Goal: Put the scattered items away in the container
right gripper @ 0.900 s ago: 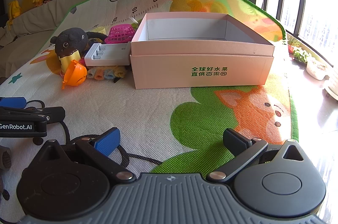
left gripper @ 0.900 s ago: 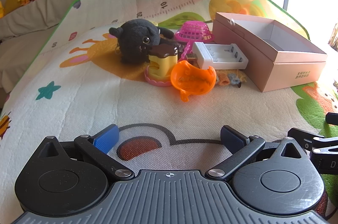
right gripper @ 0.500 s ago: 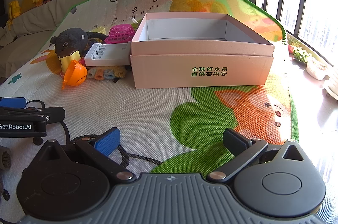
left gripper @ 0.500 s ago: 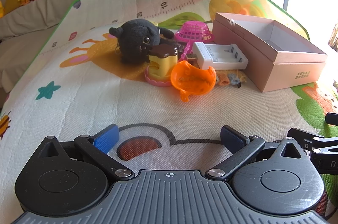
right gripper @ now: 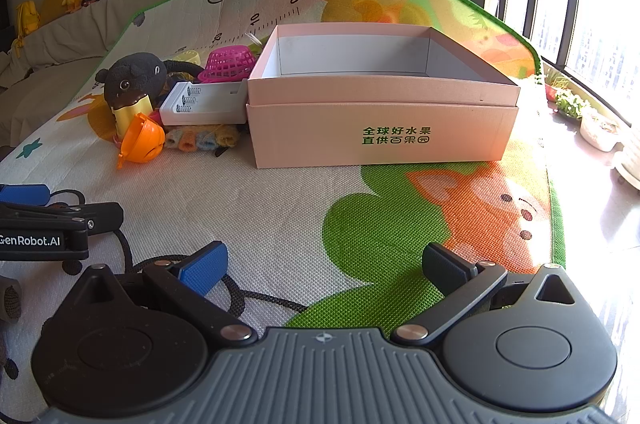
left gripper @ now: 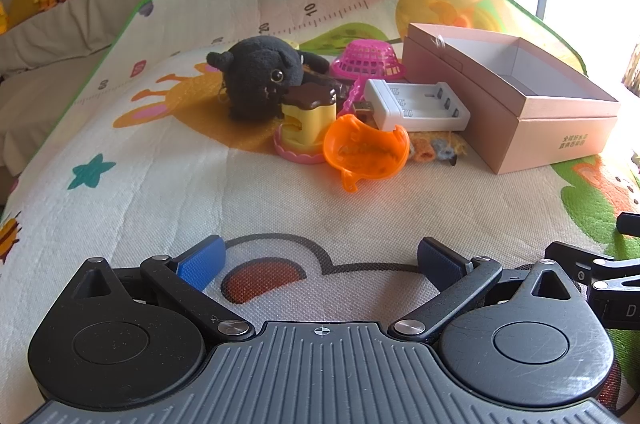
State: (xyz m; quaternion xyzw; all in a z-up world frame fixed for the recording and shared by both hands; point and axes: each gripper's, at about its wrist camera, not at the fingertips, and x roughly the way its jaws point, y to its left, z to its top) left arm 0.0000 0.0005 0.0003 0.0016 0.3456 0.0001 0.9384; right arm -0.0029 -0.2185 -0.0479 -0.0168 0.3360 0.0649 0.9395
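The jaws of the left gripper (left gripper: 320, 260) and the right gripper (right gripper: 324, 262) are spread fully wide and nothing is held. Nothing has been tidied yet: the pink box (right gripper: 380, 134) is seen empty, while the black plush (left gripper: 260, 76), orange bowl (left gripper: 366, 150), white battery holder (left gripper: 418, 104) and pink basket (left gripper: 366, 58) are left clustered just beside it on the play mat (left gripper: 180, 192).

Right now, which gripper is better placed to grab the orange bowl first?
Left. The left gripper faces the orange bowl nearly straight ahead, open and empty. The right gripper faces the pink box.
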